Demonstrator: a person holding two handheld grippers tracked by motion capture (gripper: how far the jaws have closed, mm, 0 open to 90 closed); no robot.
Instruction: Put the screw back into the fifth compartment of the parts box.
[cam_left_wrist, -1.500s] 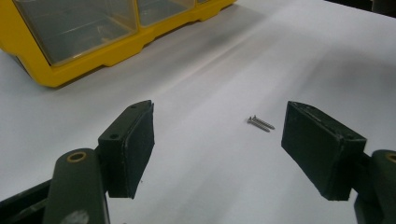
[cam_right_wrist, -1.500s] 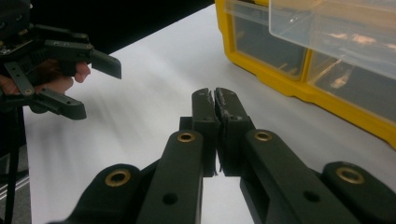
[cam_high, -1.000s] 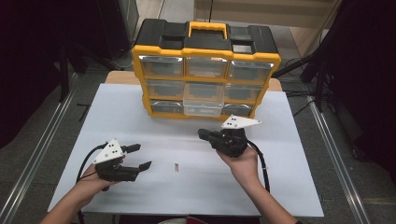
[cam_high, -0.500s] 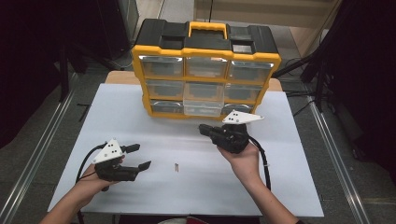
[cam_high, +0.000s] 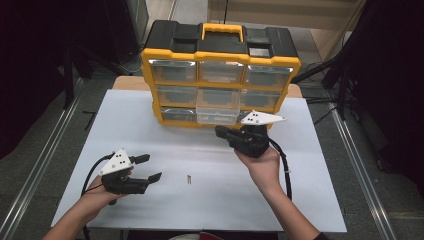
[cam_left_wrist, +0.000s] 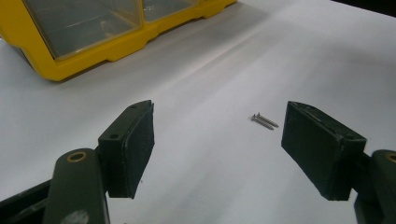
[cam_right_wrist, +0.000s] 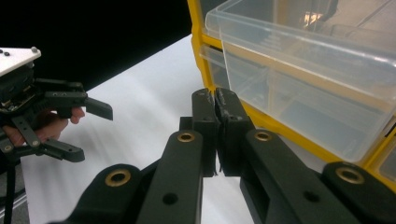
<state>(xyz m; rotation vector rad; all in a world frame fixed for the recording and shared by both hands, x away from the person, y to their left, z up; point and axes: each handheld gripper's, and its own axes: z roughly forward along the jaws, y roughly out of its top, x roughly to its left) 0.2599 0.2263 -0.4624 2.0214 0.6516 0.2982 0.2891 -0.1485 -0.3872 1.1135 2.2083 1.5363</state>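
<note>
The small screws (cam_left_wrist: 264, 120) on the bench (cam_high: 310, 200) look light, hard and slippery, best pinched across their shanks. The left hand-held gripper (cam_high: 150, 168) stands apart near them; the right hand-held gripper (cam_right_wrist: 216, 103) is closed empty beside the pulled-out drawer (cam_high: 216, 114).

A white table (cam_high: 310, 200) carries a yellow organizer (cam_high: 220, 75); two small screws (cam_high: 189, 179) lie well before it.

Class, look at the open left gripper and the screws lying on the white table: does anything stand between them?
Nothing visible does. Bare table lies between the left gripper and the screws.
</note>
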